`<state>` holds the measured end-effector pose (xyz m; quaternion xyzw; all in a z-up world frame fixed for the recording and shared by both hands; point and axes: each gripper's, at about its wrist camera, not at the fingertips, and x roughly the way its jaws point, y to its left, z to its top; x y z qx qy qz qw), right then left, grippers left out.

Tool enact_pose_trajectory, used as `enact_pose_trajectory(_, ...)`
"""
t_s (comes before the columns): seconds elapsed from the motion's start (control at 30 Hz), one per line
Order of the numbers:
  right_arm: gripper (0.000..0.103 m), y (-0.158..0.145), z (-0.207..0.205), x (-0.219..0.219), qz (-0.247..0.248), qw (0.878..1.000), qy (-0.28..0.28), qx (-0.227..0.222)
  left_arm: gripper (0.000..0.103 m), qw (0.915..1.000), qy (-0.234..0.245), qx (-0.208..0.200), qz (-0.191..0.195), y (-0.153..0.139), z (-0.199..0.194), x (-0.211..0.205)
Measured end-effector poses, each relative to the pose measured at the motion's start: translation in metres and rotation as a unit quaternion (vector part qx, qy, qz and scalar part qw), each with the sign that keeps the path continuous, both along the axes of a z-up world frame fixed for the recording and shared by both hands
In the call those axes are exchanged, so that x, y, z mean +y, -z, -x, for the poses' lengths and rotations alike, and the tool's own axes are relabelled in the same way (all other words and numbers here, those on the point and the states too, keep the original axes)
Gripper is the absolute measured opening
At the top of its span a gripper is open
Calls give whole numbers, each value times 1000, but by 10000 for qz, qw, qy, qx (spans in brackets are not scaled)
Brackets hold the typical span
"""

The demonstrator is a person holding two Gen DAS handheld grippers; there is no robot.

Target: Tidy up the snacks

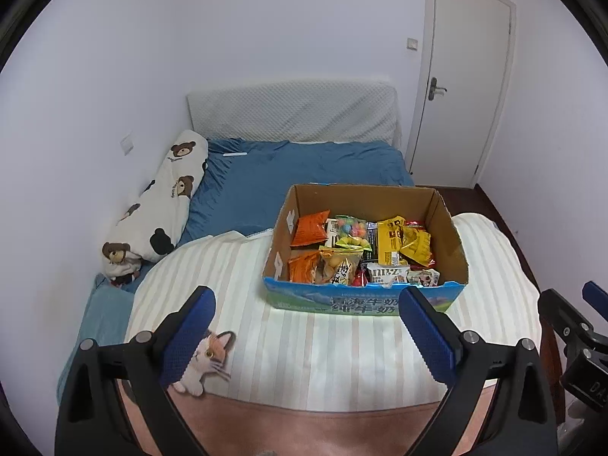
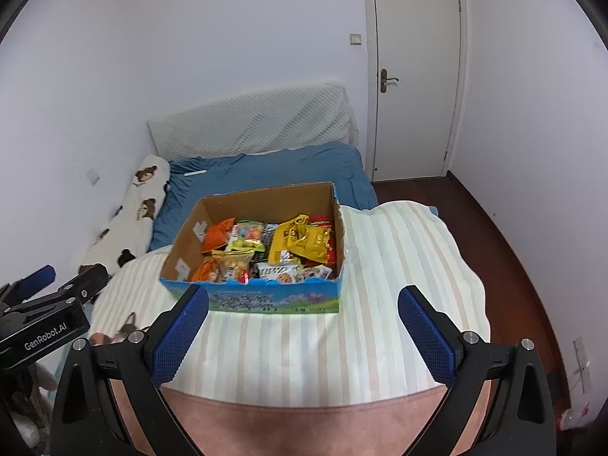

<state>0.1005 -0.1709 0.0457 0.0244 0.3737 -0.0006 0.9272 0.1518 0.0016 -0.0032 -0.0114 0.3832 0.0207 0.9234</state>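
Note:
An open cardboard box (image 1: 448, 243) (image 2: 266, 197) with a blue printed front stands on a striped cream blanket (image 1: 304, 353) (image 2: 304, 342) on the bed. It holds several snack packs: orange bags (image 1: 309, 228) (image 2: 216, 237), yellow bags (image 1: 402, 241) (image 2: 304, 239), a bag of coloured candy (image 1: 351, 228) (image 2: 247, 233). My left gripper (image 1: 306, 300) is open and empty, hovering in front of the box. My right gripper (image 2: 304, 300) is open and empty, also just short of the box front. Each gripper shows at the edge of the other's view.
A bear-print bolster (image 1: 155, 209) (image 2: 129, 212) lies along the left wall. Blue sheet (image 1: 304, 163) and a white headboard cushion (image 1: 292, 112) lie behind the box. A closed door (image 1: 463, 72) (image 2: 414, 72) and dark wood floor (image 2: 494, 247) are to the right.

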Motion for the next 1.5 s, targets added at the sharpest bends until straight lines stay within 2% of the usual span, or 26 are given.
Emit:
enact_pose_trajectory(0.3, 102, 25, -44, -3, 48, 9997, 156, 173, 99, 9997, 79, 183, -133, 21, -41, -13)
enact_pose_trajectory(0.73, 102, 54, -80, -10, 136, 9982, 265, 524, 99, 9978, 238, 597, -157, 43, -70, -27)
enact_pose_trajectory(1.5, 102, 60, -80, -7, 242, 9972, 275, 652, 99, 9979, 186, 592, -179, 46, -71, -26)
